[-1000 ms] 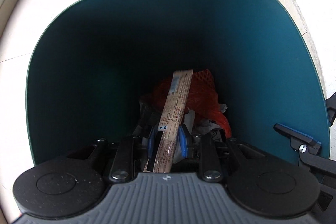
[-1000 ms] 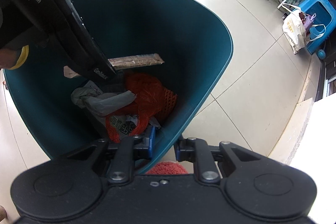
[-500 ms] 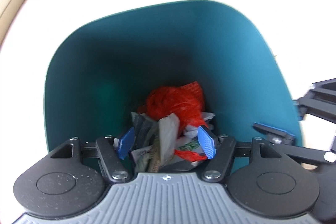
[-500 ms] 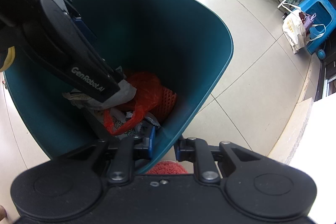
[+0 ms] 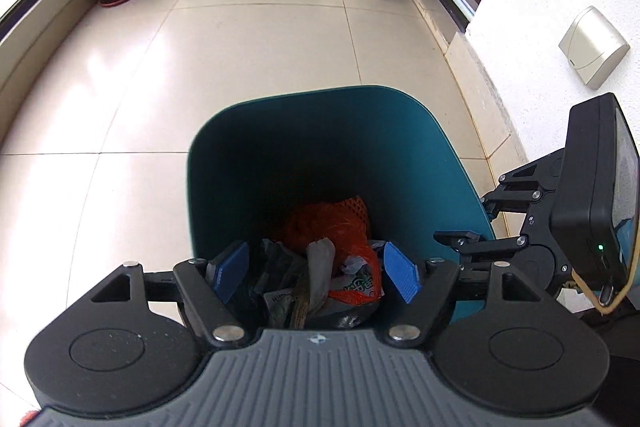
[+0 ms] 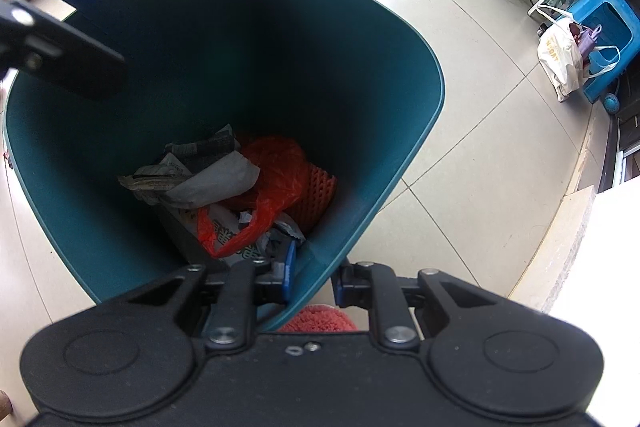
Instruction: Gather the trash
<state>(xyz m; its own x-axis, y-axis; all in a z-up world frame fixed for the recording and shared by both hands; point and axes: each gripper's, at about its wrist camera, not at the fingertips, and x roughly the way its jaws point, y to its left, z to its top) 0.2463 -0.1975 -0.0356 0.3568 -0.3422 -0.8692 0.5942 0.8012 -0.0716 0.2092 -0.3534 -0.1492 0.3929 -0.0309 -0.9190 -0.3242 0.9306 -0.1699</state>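
Trash (image 5: 320, 267) lies in the bin (image 5: 400, 131) below the left gripper (image 5: 316, 273), its jaws just opened, empty; right wrist view alone shows the right gripper (image 6: 314, 277) clamped on the bin's rim.

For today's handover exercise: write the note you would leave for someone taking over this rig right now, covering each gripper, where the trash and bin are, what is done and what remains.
Left gripper: open and empty above the bin; its jaws have just been opening.
Right gripper: shut on the teal bin, pinching its near wall, one finger inside, one outside.
Trash: the long snack wrapper lies in the bin with the red plastic bag and crumpled paper.
Done: wrapper dropped in.
Left: none on the visible floor; check elsewhere, keeping the bin steady.
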